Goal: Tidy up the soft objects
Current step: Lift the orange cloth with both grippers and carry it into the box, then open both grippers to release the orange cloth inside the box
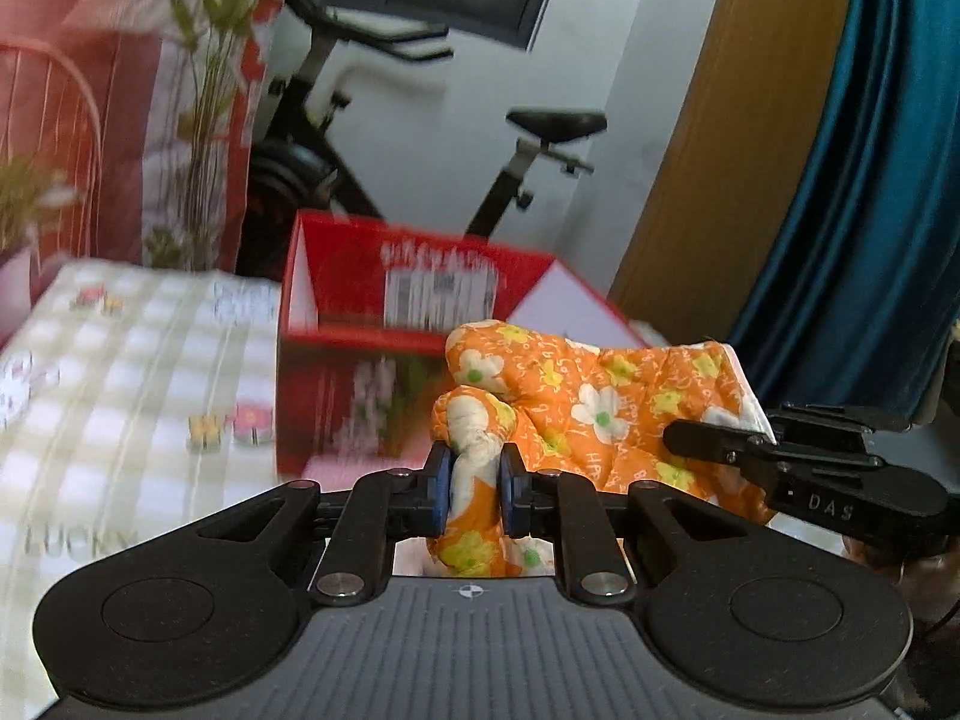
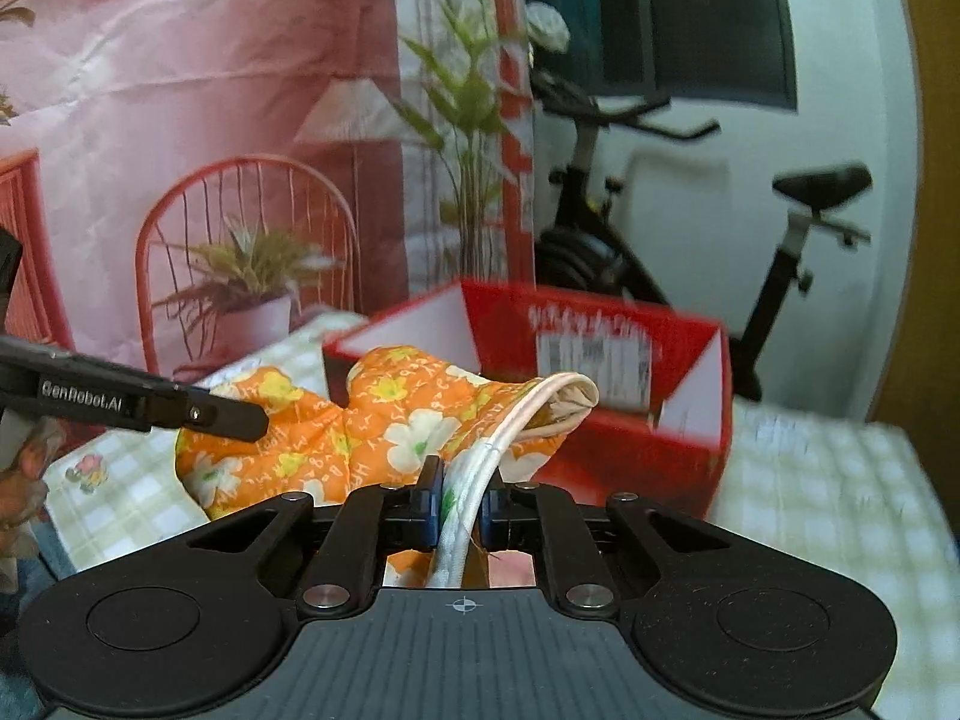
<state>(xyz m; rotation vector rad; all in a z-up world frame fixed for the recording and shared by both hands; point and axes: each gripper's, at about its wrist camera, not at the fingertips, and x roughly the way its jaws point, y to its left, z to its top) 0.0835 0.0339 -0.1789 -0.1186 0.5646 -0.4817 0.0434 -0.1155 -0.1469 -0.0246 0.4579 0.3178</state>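
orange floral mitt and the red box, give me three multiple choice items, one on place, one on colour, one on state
1. Where is the red box relative to the orange floral mitt?
A. behind it
B. on top of it
C. inside it

2. What colour is the trim at the mitt's open cuff?
A. black
B. white
C. blue

3. How is the mitt held?
A. by the left gripper only
B. by neither gripper
C. by both, the right gripper too

Answers:
1 A, the box stands open beyond the mitt in both wrist views.
2 B, a white edge runs through the right gripper's pads.
3 C, each gripper is shut on a part of the mitt.
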